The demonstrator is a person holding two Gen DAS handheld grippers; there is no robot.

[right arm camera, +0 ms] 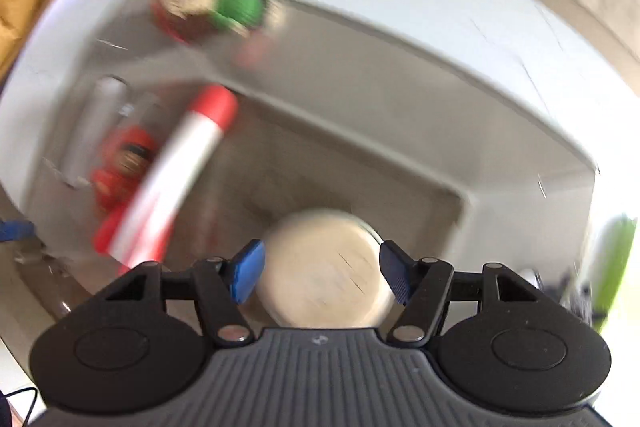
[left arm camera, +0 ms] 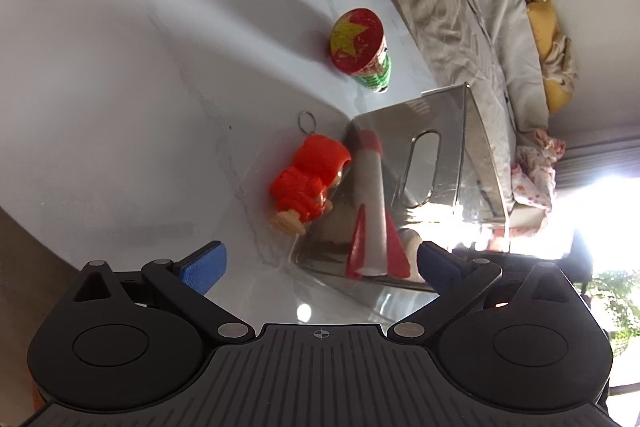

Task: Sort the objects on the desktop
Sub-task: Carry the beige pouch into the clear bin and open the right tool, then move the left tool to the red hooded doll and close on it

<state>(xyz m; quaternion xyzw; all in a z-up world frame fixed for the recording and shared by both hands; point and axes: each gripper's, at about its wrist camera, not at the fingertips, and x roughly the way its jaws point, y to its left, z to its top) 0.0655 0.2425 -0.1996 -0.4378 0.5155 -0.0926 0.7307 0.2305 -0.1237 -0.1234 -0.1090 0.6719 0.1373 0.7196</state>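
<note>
**Round cream object in the clear bin, both grippers open above it**

Where the right wrist view begins, the right gripper points down into a clear plastic bin, its blue pads spread to either side of a round cream object. Heavy blur hides whether the pads touch that object; a gap seems to show on each side, and the object appears to lie on the bin floor. Its lower edge is cut off by the gripper body. Beyond it, a red-and-white toy rocket leans inside the bin, and a red figure shows smeared through the wall. Farther off lies a green-and-red blurred thing that cannot be made out.

Seen from the left wrist, the left gripper has its fingers wide with nothing between them. Just past them stands the bin with the rocket upright against its wall. A red hooded keychain figure lies on the white marble table, touching the bin's outside. Farther away stands a cylinder with a yellow star on its red lid.
</note>
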